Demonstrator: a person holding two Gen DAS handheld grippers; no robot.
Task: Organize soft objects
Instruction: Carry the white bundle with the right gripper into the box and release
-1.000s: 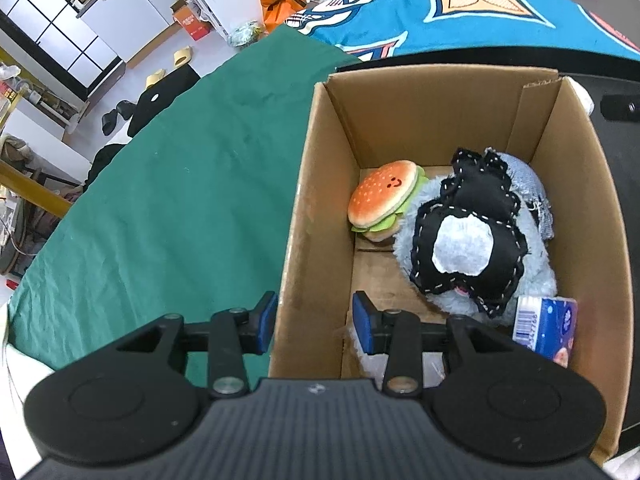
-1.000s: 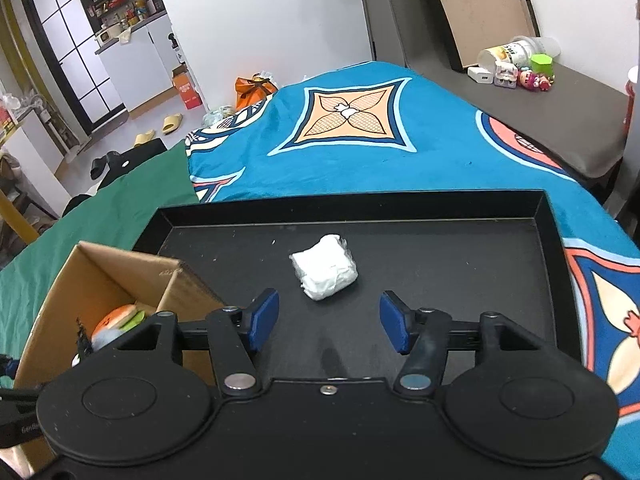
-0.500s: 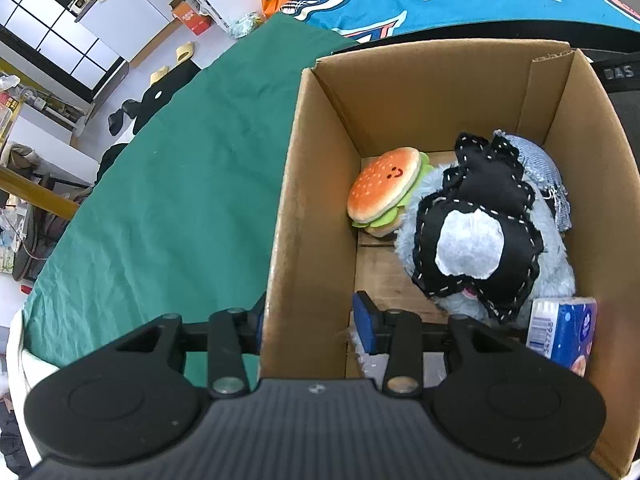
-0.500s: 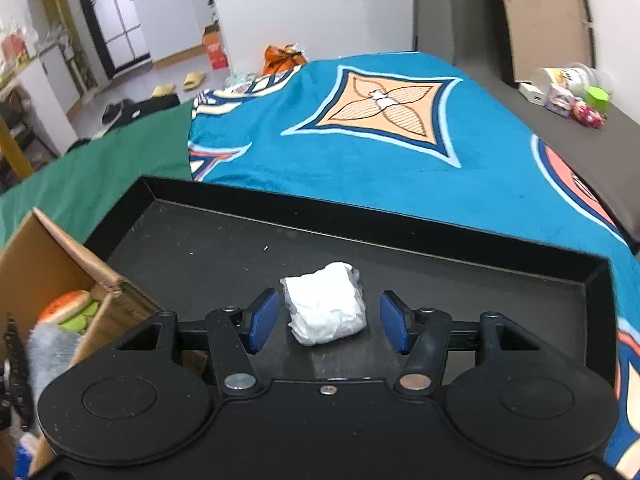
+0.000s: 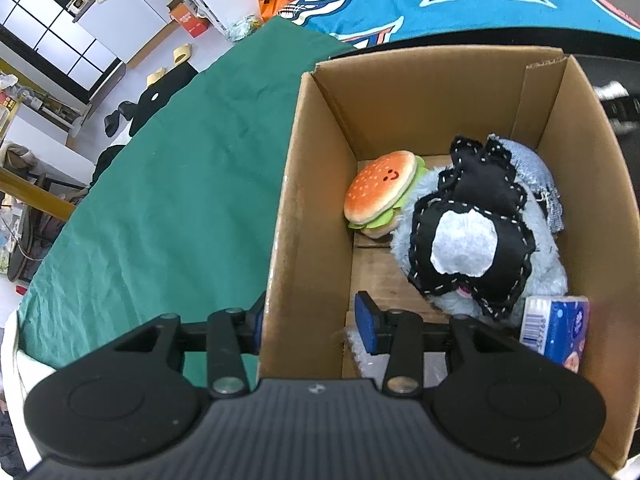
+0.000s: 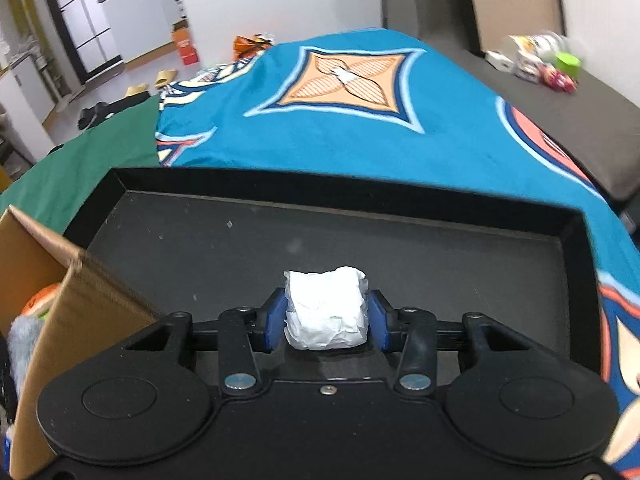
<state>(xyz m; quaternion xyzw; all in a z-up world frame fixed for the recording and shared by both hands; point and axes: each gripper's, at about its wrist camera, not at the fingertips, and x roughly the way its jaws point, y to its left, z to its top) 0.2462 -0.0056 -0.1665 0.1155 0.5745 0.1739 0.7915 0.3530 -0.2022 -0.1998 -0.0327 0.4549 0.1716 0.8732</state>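
A cardboard box holds a burger plush, a black-and-white stitched plush on a fluffy pale blue toy, a denim piece and a blue tissue pack. My left gripper is open and straddles the box's left wall, one finger outside, one inside. My right gripper is shut on a white crumpled soft bundle over the black tray. The box corner shows at the left of the right wrist view.
The box stands on a green cloth. A blue patterned blanket lies beyond the tray. Small items sit on a dark surface at the far right. Shoes and bags lie on the floor far behind.
My right gripper moved forward to the white bundle and closed on it. My left gripper shifted so that its fingers straddle the box's left wall.
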